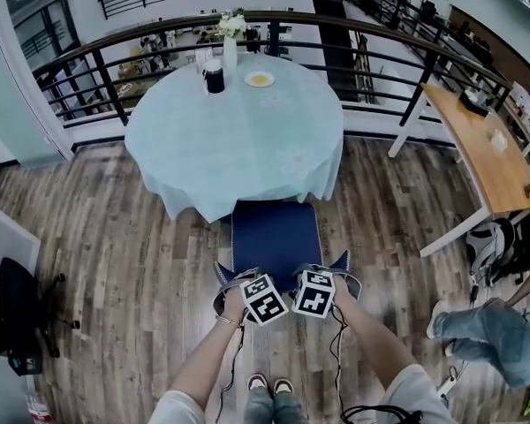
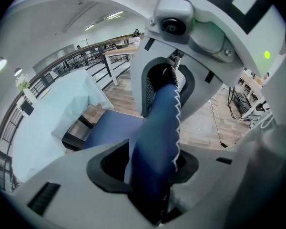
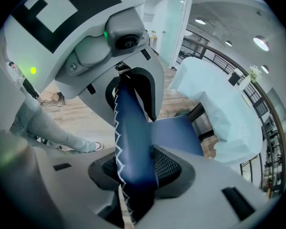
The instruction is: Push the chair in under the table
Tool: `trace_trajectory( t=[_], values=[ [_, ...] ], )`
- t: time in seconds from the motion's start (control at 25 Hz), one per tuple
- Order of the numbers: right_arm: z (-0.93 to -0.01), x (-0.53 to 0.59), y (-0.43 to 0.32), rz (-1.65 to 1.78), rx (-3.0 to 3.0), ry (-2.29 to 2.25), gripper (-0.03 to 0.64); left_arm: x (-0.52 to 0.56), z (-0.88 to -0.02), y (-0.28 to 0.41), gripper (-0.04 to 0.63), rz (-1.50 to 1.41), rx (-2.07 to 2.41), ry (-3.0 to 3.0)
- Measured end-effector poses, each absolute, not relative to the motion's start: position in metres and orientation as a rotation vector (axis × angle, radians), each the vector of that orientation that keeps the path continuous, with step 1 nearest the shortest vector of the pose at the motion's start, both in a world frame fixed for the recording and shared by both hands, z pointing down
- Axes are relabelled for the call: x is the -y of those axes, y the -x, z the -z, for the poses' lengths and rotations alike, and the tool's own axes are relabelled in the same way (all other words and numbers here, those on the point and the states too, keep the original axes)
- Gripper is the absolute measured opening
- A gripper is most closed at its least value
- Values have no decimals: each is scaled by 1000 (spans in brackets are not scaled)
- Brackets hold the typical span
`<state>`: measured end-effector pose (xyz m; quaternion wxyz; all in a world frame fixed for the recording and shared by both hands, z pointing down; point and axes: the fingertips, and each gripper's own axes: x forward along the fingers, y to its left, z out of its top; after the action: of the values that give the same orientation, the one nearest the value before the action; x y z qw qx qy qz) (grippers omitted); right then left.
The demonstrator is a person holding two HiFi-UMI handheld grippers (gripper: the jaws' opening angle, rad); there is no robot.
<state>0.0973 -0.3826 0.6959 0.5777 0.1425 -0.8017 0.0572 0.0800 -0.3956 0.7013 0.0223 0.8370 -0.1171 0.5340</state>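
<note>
A blue upholstered chair [image 1: 274, 235] stands at the near edge of a round table [image 1: 194, 148] draped in a pale blue cloth, with the front of its seat under the cloth's hem. Both grippers hold the top of the backrest from above. My left gripper [image 1: 237, 281] is shut on the backrest's left part, and the blue padded edge [image 2: 158, 128] with white zigzag stitching fills the gap between its jaws. My right gripper [image 1: 336, 276] is shut on the right part, its pads pressed on the same blue edge [image 3: 133, 142].
On the table's far side stand a black cup [image 1: 214, 76], a white vase of flowers [image 1: 230, 42] and a small plate [image 1: 259, 79]. A black railing [image 1: 106, 69] runs behind. A wooden desk [image 1: 481, 153] and a person's jeans-clad legs [image 1: 486, 329] are at right, a black office chair [image 1: 18, 312] at left.
</note>
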Motion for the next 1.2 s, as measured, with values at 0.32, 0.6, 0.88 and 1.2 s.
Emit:
trace_trajectory(
  t=[0.32,0.6,0.88,1.2],
  values=[
    [-695,420,-126,-150,1866,-316,155,431,-700,-110,176,-1640,346,-2602],
    [-692,427,-156,-79,1860,-290,155,434,-699,-139,166,-1622,369,-2574],
    [-695,424,-155,-97,1859,-265,156,429,-701,-139,166,-1628,336,-2548],
    [-694,424,-157,-67,1851,-282,163,429,-700,-139,168,-1629,337,-2572]
  ],
)
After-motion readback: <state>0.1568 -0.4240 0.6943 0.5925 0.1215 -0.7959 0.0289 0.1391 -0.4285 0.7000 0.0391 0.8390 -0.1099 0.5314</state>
